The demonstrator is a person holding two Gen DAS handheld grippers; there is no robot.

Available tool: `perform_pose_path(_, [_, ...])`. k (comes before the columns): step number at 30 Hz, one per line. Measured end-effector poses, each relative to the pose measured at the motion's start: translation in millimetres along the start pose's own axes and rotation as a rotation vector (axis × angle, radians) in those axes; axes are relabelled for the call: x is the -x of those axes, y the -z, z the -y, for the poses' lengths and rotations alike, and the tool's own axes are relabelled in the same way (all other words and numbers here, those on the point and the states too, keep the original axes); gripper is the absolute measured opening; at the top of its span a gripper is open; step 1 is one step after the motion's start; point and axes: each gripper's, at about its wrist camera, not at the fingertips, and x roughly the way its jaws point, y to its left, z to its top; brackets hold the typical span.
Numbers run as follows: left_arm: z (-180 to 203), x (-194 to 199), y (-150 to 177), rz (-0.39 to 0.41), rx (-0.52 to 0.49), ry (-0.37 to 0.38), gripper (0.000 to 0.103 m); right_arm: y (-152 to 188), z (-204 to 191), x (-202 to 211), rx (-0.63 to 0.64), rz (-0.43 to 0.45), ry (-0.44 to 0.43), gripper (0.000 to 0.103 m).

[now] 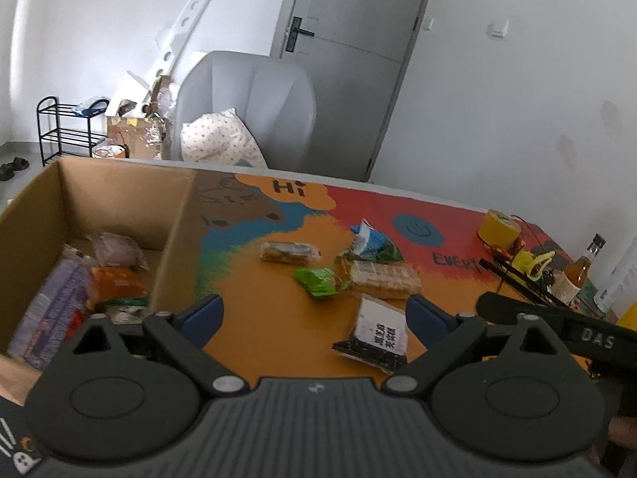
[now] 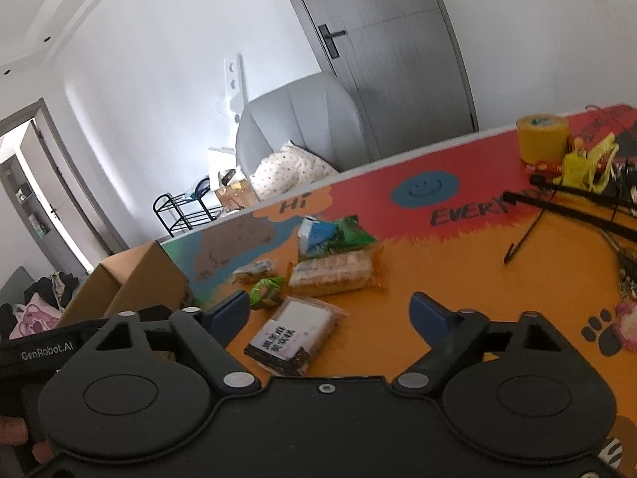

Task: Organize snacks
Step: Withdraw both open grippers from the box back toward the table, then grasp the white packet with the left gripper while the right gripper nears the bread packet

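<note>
A cardboard box (image 1: 119, 195) stands at the table's left and holds several snack packs (image 1: 59, 298); it also shows in the right wrist view (image 2: 135, 279). Loose snacks lie on the orange tabletop: a black-and-white pack (image 1: 378, 332) (image 2: 296, 330), a green pack (image 1: 318, 281) (image 2: 266, 290), a clear pack of biscuits (image 1: 384, 277) (image 2: 334, 273), a small bar (image 1: 288, 251) (image 2: 253, 269) and a blue-green bag (image 1: 370, 241) (image 2: 330, 235). My left gripper (image 1: 314, 318) is open and empty above the table, beside the box. My right gripper (image 2: 330, 314) is open and empty over the black-and-white pack.
A roll of yellow tape (image 2: 541, 137), yellow clips (image 2: 585, 163), black rods (image 2: 573, 199) and a bottle (image 1: 577, 275) clutter the table's right side. A grey armchair (image 1: 247, 107) with a pillow stands behind the table. A shoe rack (image 1: 59, 127) is by the wall.
</note>
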Motion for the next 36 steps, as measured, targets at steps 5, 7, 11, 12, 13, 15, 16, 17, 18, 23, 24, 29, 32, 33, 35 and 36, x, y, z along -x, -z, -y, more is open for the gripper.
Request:
perform_pose_path(5, [12, -14, 3, 0.003, -0.047, -0.014, 0.097, 1, 12, -6, -0.02, -0.013, 0.013, 0.075])
perform_pose_path(7, [15, -21, 2, -0.014, -0.042, 0.006, 0.096, 2, 17, -7, -0.029, -0.017, 0.021, 0.073])
perform_pose_path(11, [24, -36, 5, -0.042, -0.05, 0.031, 0.095, 3, 28, -11, -0.046, -0.027, 0.03, 0.07])
perform_pose_path(12, [27, -40, 6, -0.049, -0.056, 0.036, 0.095, 4, 31, -13, -0.053, -0.031, 0.034, 0.07])
perform_pose_path(13, [30, -44, 7, -0.058, -0.058, 0.043, 0.095, 4, 35, -13, -0.059, -0.032, 0.036, 0.07])
perform_pose_path(15, [35, -52, 9, -0.073, -0.066, 0.052, 0.095, 4, 40, -15, -0.068, -0.034, 0.042, 0.07])
perform_pose_path(16, [38, -57, 10, -0.081, -0.071, 0.056, 0.095, 4, 43, -16, -0.073, -0.034, 0.045, 0.07])
perform_pose_path(17, [40, -60, 11, -0.087, -0.075, 0.059, 0.095, 4, 46, -16, -0.077, -0.035, 0.047, 0.07])
perform_pose_path(18, [42, -63, 12, -0.093, -0.079, 0.062, 0.095, 4, 48, -16, -0.082, -0.035, 0.05, 0.07])
perform_pose_path(23, [50, -80, 17, -0.121, -0.091, 0.071, 0.095, 4, 57, -18, -0.093, -0.039, 0.056, 0.07])
perform_pose_path(24, [51, -83, 17, -0.127, -0.094, 0.072, 0.096, 4, 58, -18, -0.095, -0.038, 0.057, 0.07])
perform_pose_path(29, [56, -96, 22, -0.145, -0.108, 0.068, 0.095, 4, 60, -21, -0.092, -0.042, 0.062, 0.07])
perform_pose_path(32, [58, -104, 26, -0.168, -0.113, 0.062, 0.095, 4, 60, -23, -0.091, -0.044, 0.059, 0.071])
perform_pose_path(33, [59, -106, 28, -0.171, -0.114, 0.06, 0.094, 4, 60, -24, -0.09, -0.045, 0.057, 0.071])
perform_pose_path(35, [61, -107, 31, -0.165, -0.134, 0.043, 0.086, 4, 59, -26, -0.091, -0.048, 0.054, 0.071])
perform_pose_path(36, [62, -107, 31, -0.159, -0.149, 0.03, 0.072, 4, 59, -27, -0.091, -0.05, 0.052, 0.071])
